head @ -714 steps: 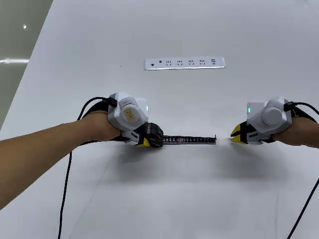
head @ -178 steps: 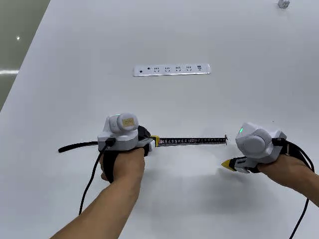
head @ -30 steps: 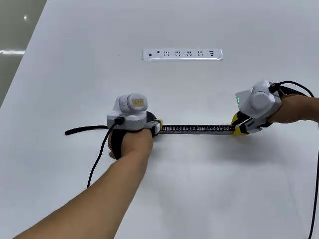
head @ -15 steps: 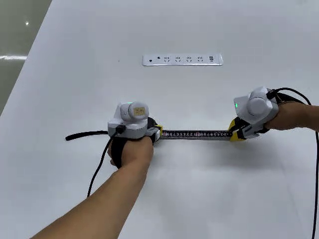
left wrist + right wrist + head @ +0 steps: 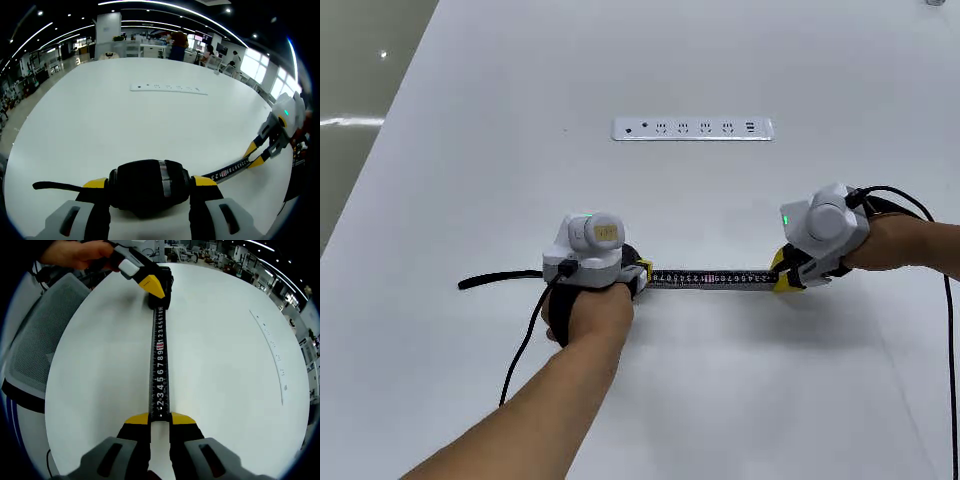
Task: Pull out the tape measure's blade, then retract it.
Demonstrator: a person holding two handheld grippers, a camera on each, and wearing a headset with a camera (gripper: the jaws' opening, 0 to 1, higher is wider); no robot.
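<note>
The black, rounded tape measure case (image 5: 150,186) sits on the white tabletop (image 5: 740,400), clamped tight in my left gripper (image 5: 150,183). Its black numbered steel blade (image 5: 160,355) lies drawn out flat across to my right gripper (image 5: 160,419), which pinches the tip (the hook itself is hidden). I judge retraction is the step in hand: feed the blade slowly back toward the case, without letting go early.
</note>
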